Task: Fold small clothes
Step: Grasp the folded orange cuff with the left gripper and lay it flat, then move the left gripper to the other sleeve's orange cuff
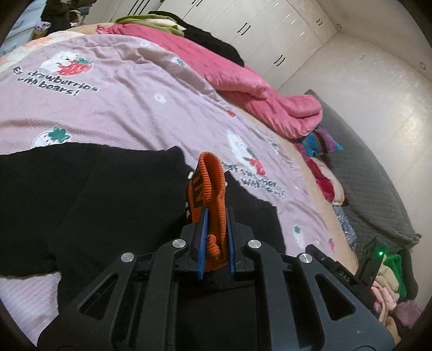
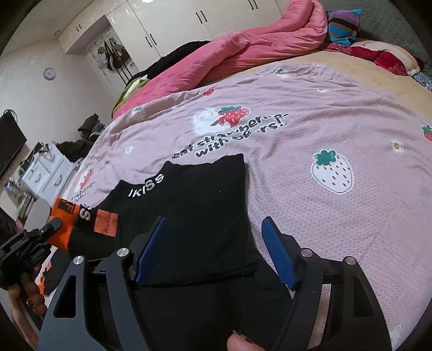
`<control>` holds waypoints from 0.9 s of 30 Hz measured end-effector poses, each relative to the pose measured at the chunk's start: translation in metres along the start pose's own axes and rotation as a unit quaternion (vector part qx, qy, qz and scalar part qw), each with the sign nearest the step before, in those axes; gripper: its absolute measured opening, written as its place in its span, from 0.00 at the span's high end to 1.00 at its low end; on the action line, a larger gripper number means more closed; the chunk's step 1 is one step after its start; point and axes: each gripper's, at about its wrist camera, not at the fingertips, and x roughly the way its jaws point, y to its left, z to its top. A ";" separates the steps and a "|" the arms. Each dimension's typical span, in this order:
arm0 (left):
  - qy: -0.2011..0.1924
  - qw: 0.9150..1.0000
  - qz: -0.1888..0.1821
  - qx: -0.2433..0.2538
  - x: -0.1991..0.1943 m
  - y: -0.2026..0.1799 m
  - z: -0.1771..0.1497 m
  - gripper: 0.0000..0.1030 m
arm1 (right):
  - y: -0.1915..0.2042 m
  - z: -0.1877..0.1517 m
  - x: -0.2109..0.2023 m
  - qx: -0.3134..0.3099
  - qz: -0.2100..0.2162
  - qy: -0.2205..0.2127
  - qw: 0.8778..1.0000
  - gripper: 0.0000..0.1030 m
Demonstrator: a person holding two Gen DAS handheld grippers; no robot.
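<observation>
Holding the orange cuff (image 1: pixel 213 189) pinched in my left gripper (image 1: pixel 216 229), I see it lifted off the black garment (image 2: pixel 194 229). That garment lies flat on the pink bedspread (image 2: pixel 324 162), white lettering at its collar. My right gripper (image 2: pixel 216 237) hangs over it, fingers apart.

Black garment (image 2: pixel 189 216) flat on bedspread, orange cuff (image 1: pixel 213 194) raised

Home bedroom, bed (image 2: pixel 337 81), pink quilt (image 2: pixel 243 46), wardrobes (image 2: pixel 172 24)

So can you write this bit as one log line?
left gripper: shut on orange cuff | right gripper: open over black garment | fold: unfinished
</observation>
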 end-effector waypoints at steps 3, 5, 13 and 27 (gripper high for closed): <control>0.000 1.000 0.020 -0.007 -0.002 0.010 -0.001 0.94 | 0.007 -0.003 0.006 -0.015 -0.003 0.008 1.000 0.31; -0.007 0.999 0.032 -0.010 -0.007 0.015 0.001 0.93 | 0.011 -0.005 0.009 -0.021 -0.003 0.011 1.000 0.31; -0.038 0.998 0.038 0.020 -0.029 0.008 0.007 0.93 | 0.025 -0.012 0.018 -0.044 0.000 0.025 0.999 0.31; 0.090 0.989 0.104 0.054 0.044 0.029 -0.046 0.82 | 0.056 -0.031 0.042 -0.115 -0.020 0.066 0.991 0.31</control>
